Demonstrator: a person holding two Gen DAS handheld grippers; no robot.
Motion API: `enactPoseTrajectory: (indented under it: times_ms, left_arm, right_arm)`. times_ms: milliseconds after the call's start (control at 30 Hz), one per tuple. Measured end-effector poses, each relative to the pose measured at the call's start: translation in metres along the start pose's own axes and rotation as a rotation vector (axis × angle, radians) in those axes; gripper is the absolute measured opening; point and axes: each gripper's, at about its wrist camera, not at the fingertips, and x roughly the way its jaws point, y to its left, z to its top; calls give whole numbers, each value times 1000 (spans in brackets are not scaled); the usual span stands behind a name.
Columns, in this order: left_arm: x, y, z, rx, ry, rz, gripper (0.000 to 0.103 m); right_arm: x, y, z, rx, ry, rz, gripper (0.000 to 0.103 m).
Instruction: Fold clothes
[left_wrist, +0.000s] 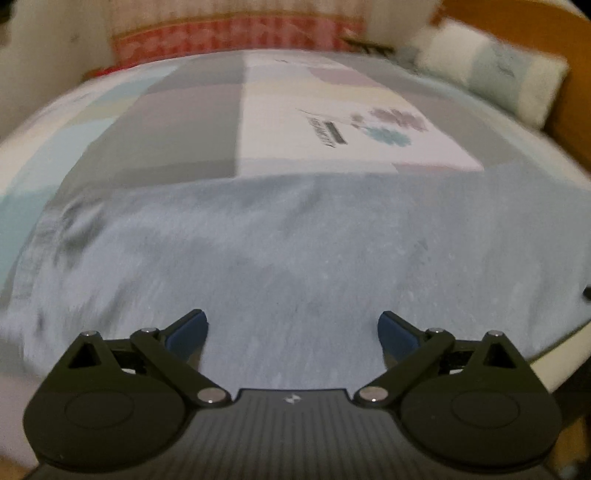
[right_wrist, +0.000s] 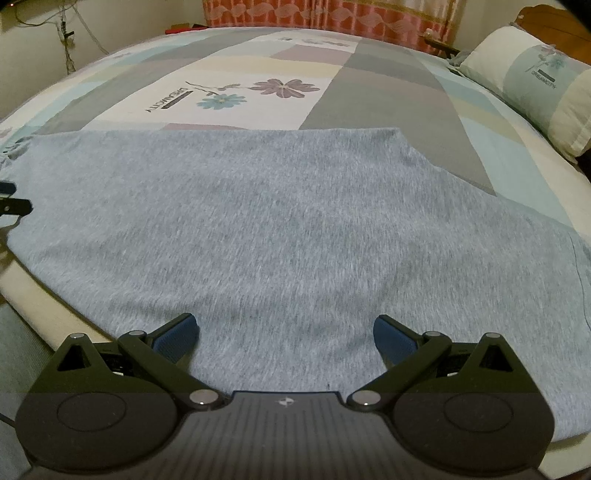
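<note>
patchwork bedding in grey, cream, pale teal and mauve blocks covers the wide bed (right_wrist: 369, 70), with a printed purple flower and a teal flower beside dark lettering on one cream panel. behind the bed hangs a red patterned curtain (right_wrist: 280, 14), and a matching patchwork pillow (right_wrist: 535, 81) lies at the far right against a wooden headboard.

spread flat on the near half of the bed lies a light heather-grey knit garment (right_wrist: 288, 229); its far edge runs straight across the bedding and its right side slopes down towards the near edge of the mattress. the left wrist view is blurred, but shows the same grey garment (left_wrist: 288, 251) filling the foreground, with some rumpling at its left edge.

the right gripper (right_wrist: 286, 334), black with blue-padded fingers (right_wrist: 177, 338), is spread wide and empty, poised just over the near part of the garment, cloth showing between its jaws. the left gripper (left_wrist: 293, 334) is likewise spread wide with nothing between its blue pads (left_wrist: 186, 334), just over the garment's near edge. whether either touches the fabric cannot be told. a dark part of the left gripper shows at the left edge of the right wrist view.
</note>
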Motion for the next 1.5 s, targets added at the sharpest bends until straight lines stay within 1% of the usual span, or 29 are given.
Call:
enactPoseTrajectory:
  times_ms: [67,167,233,267,333,400,467,533,567,600,667,700,767,833,900,933,967,1033,1067,1100,1133,1200,1267,1300,1400,1433,1500]
  left_arm:
    - [-9,-2,-8,25,9,57,101]
    - [-19,-2,-8,13,18,84,100]
    - [-26,-7,-3,42,-22,93,100]
    - [-28,-10,0,55,-41,94,100]
    - [-21,-17,9,61,-58,63,100]
    - [-10,-24,14,54,-71,43,100]
    - [-3,-29,10,57,-86,16,100]
    - [4,-31,-1,44,-59,24,101]
    - [4,-30,-7,37,-59,31,101]
    - [2,-29,-9,36,-63,31,101]
    - [-3,-27,-12,38,-69,34,101]
    - [-3,-29,-8,59,-52,47,101]
    - [-4,-36,-1,103,-43,70,101]
    - [-2,-42,2,129,-51,75,101]
    - [-1,-48,4,155,-58,80,101]
    - [1,-51,5,162,-57,83,101]
    - [5,-48,4,140,-39,85,101]
    - [6,-36,1,42,-28,53,101]
    - [5,-32,-1,15,-29,51,101]
    - [3,-28,-2,-5,-30,53,101]
    - [1,-29,-1,4,-25,68,101]
    - [-4,-33,3,23,-27,98,101]
    - [-10,-39,10,34,-47,118,101]
    - [-14,-43,15,28,-63,115,101]
    - [-18,-50,28,-16,-101,74,101]
    - [-17,-52,31,-31,-105,58,101]
    - [-7,-55,33,-60,-79,23,101]
  right_arm:
    - [0,0,0,-3,0,-2,103]
    - [-8,-1,6,19,-21,13,103]
    - [-16,-2,11,29,-76,36,103]
    - [-18,-3,14,28,-97,40,103]
    - [-15,-3,21,24,-102,46,103]
    - [-3,-4,17,24,-80,62,103]
    - [9,-5,12,23,-54,80,103]
    - [6,-1,0,-45,-68,63,103]
    - [3,1,-7,-87,-80,51,103]
    - [-2,0,-13,-98,-86,52,103]
    - [-8,-8,-14,-73,-68,66,103]
    - [-12,-13,-12,-66,-62,59,103]
    - [-16,-22,-5,-54,-98,19,103]
    - [-17,-34,2,-27,-132,-25,103]
    - [-8,-51,8,36,-130,-54,103]
    - [-5,-60,5,66,-121,-57,103]
    - [-2,-67,-1,95,-108,-56,103]
    - [4,-81,-12,152,-82,-54,103]
    - [1,-87,-18,175,-89,-40,103]
    - [-4,-91,-22,184,-94,-30,103]
    - [-8,-93,-23,186,-90,-29,103]
    - [-13,-97,-16,197,-93,-23,103]
    - [-15,-102,-2,220,-135,0,103]
    - [-14,-105,8,230,-158,17,103]
    - [-2,-104,41,220,-210,69,103]
    - [5,-103,48,207,-212,71,103]
    - [24,-101,60,187,-198,61,103]
